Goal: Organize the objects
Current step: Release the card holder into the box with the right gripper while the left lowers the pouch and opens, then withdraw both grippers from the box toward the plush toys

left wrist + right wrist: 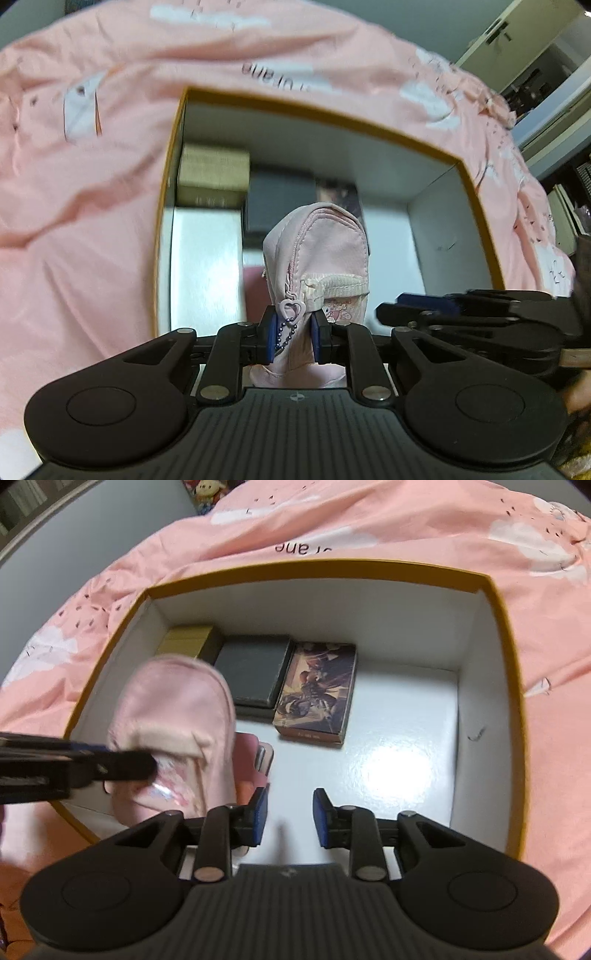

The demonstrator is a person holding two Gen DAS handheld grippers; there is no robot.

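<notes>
Left wrist view: a small pink zippered pouch with a heart-shaped zipper charm is pinched at its lower end between the blue pads of the left tool, jaws pressed together on the fabric. The pouch is held upright over the open cardboard box, above its left half. On the box floor along the far wall lie three small boxes in a row: a gold-toned box in the far left corner, a dark grey box just beside it, and an illustrated card box touching the grey one. A pink object lies on the floor partly hidden behind the pouch; its identity cannot be determined. In the right wrist view, the right tool hangs over the near part of the box, jaws parted with nothing between them. The box rests on a pink bedsheet printed with white clouds.
</notes>
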